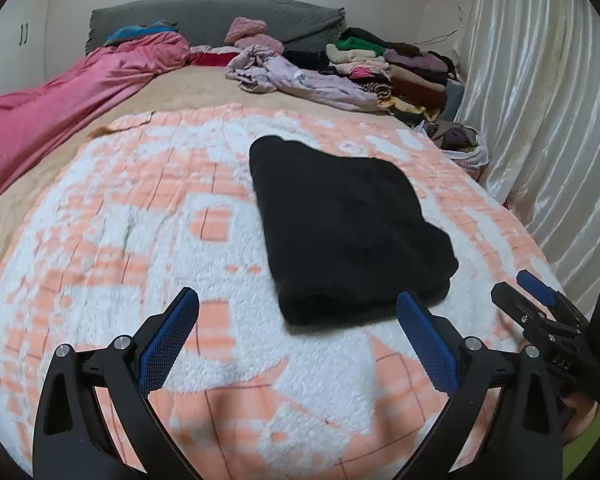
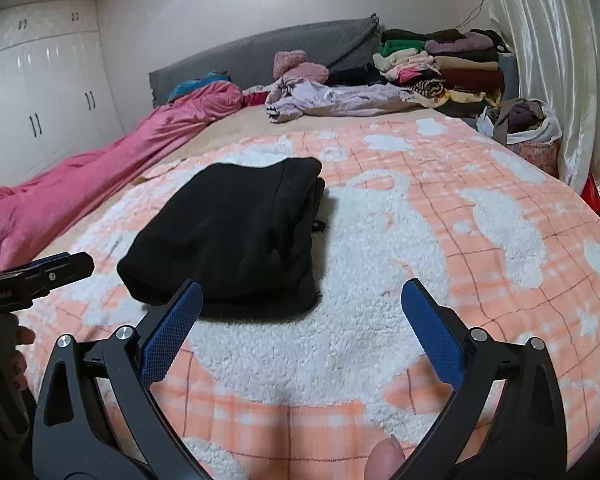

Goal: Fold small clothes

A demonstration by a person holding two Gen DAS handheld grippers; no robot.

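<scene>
A black garment (image 1: 346,224) lies folded into a thick rectangle on the orange-and-white fleece blanket (image 1: 140,240); it also shows in the right wrist view (image 2: 236,236). My left gripper (image 1: 298,304) is open and empty, just in front of the garment's near edge. My right gripper (image 2: 302,292) is open and empty, with its left fingertip at the garment's near right corner. The right gripper shows at the right edge of the left wrist view (image 1: 540,308), and the left gripper at the left edge of the right wrist view (image 2: 40,272).
A pink duvet (image 1: 60,108) lies along the left of the bed. A crumpled lilac garment (image 1: 300,76) and a stack of folded clothes (image 1: 400,68) sit at the head. A bag of clothes (image 2: 528,128) stands by the white curtain (image 1: 540,100). Wardrobes (image 2: 40,92) stand at left.
</scene>
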